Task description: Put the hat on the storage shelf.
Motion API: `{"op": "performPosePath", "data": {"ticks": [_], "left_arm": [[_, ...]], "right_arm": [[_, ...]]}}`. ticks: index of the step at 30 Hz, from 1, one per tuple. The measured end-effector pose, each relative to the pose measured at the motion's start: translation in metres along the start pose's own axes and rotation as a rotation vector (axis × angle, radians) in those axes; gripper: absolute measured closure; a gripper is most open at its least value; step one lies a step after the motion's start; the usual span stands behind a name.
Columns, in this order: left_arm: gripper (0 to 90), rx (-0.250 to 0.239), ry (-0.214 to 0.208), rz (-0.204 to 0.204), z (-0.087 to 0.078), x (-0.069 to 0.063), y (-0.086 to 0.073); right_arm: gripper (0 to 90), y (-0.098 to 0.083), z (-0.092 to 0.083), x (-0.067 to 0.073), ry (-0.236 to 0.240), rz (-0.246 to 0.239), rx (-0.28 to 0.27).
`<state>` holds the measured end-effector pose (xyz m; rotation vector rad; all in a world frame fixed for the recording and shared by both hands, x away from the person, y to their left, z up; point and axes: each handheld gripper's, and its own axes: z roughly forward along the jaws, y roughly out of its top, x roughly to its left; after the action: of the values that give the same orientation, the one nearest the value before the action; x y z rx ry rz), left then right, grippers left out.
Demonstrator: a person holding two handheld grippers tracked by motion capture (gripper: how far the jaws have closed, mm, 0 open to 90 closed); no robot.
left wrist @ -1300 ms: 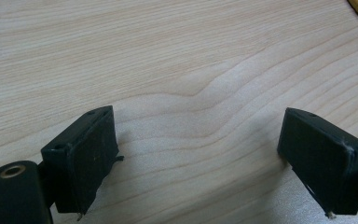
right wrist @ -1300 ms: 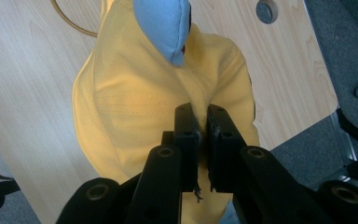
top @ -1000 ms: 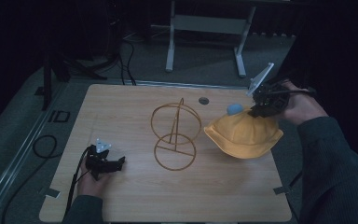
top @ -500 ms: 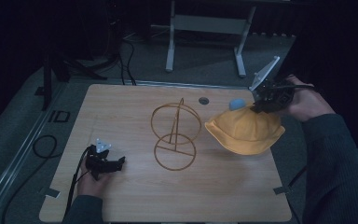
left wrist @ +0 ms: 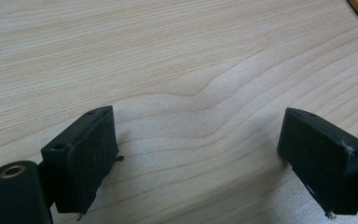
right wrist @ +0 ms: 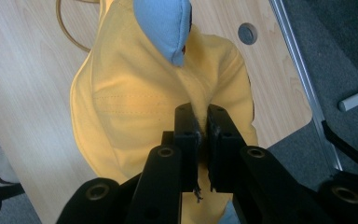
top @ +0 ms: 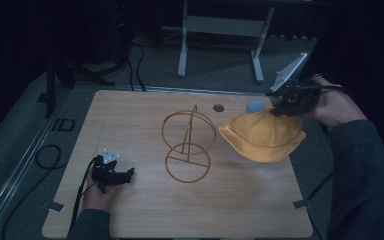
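- Right gripper point(right wrist: 199, 126) pinched tight on soft yellow hat point(right wrist: 135, 107), lifted off the table's point(top: 145, 115) far right corner.
- Up close: stitched cotton, pale blue patch point(right wrist: 164, 25).
- From above: thin gold wire stand point(top: 187, 145) beside it.
- Left gripper point(left wrist: 200, 154) wide open over bare woodgrain.

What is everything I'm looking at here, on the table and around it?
yellow hat: one, yellow fabric, right side of the table, pinched at its crown by the right gripper.
blue ear: one, light blue, padded, on the hat's far side.
wire stand: one, golden, two rings on a post, table centre.
table: one, light wood, with a round cable hole near its far edge.
metal frame: one, grey, on the floor behind the table.
left gripper: one, black, fingers apart over bare wood, front left.
right gripper: one, black, fingers shut on the hat.
right hand: one, in a dark sleeve, far right.
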<state>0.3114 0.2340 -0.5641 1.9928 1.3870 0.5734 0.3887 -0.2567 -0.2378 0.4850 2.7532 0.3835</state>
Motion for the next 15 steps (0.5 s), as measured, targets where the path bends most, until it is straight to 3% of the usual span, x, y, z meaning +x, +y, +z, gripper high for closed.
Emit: {"op": "performPosePath", "data": {"ticks": [15], "left_arm": [[11.7,0.002,-0.001,0.0,-0.0002,0.0001,0.0001]], "right_arm": [[84.0,-0.0059,-0.0016,-0.0042,0.01,0.025,-0.068]]}}
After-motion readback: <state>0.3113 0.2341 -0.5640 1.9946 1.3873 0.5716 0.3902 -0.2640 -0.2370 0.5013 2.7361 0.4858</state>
